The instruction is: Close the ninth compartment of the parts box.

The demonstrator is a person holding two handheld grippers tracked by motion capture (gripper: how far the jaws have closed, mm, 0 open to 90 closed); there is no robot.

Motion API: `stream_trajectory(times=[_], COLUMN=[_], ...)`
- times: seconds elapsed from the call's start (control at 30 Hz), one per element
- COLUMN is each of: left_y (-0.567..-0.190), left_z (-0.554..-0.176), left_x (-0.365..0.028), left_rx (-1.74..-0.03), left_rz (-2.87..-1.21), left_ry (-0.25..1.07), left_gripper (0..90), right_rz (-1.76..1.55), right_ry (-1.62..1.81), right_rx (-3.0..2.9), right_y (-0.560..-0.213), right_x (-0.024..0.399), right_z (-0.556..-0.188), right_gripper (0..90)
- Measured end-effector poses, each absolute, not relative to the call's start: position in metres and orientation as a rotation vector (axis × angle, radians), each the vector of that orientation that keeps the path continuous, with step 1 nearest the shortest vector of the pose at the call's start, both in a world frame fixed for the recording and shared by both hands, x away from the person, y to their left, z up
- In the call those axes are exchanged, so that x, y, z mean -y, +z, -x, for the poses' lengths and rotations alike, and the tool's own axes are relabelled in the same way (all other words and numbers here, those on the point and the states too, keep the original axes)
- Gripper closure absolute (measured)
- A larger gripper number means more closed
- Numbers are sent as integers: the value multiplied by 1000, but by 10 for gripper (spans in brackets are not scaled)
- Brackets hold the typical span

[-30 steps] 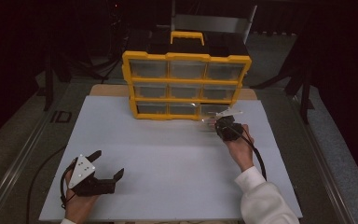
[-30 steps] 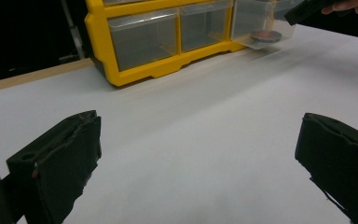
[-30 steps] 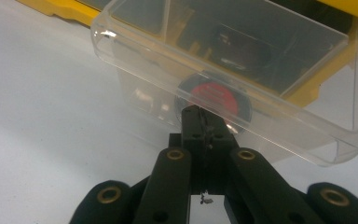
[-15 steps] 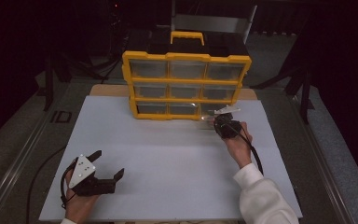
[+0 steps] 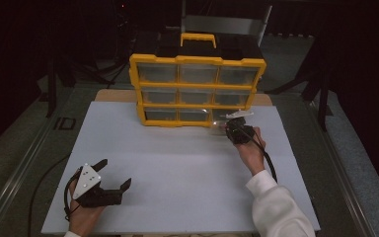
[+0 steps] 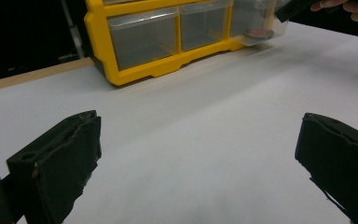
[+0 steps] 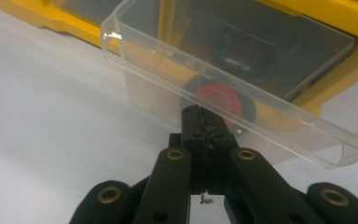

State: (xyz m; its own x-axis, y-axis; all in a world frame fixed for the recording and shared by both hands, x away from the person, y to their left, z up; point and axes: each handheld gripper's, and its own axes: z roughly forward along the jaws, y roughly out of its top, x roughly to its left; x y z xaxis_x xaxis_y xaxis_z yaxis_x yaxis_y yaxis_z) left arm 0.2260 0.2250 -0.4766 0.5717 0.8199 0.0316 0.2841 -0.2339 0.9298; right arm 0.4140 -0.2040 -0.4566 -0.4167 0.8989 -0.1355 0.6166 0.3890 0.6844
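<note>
A yellow organiser (image 5: 197, 89) with clear drawers stands at the back of the white table. Its bottom right clear drawer (image 7: 242, 84) is pulled part way out, and my right gripper (image 7: 204, 123) is shut on its front wall. Inside that drawer lies a round black disc with a red label (image 7: 219, 98). From above, the right gripper (image 5: 229, 126) sits just in front of the organiser's lower right corner. My left gripper (image 5: 113, 174) rests open at the near left, holding nothing. Along the left gripper (image 6: 200, 154), the drawer (image 6: 261, 28) shows far off.
A white sheet (image 5: 177, 168) covers the table, with a wooden strip (image 5: 113, 95) behind it. Dark floor and metal rails (image 5: 19, 168) flank both sides. A black cable (image 5: 269, 165) trails from the right gripper along the sleeve.
The right gripper has edged very slightly toward the organiser with the drawer front in it. The left gripper has stayed still.
</note>
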Motion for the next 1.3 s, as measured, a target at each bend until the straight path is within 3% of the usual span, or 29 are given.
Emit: stream_trajectory(times=[1.3], left_y=[-476], left_z=[-226], left_x=[-226], left_rx=[-911], left_rz=[-1784], left_ry=[660], left_gripper=[5], right_rz=[-1347], right_ry=[762], right_rx=[-2123], right_y=[-459], right_x=[200], right_z=[-432], right_gripper=[897])
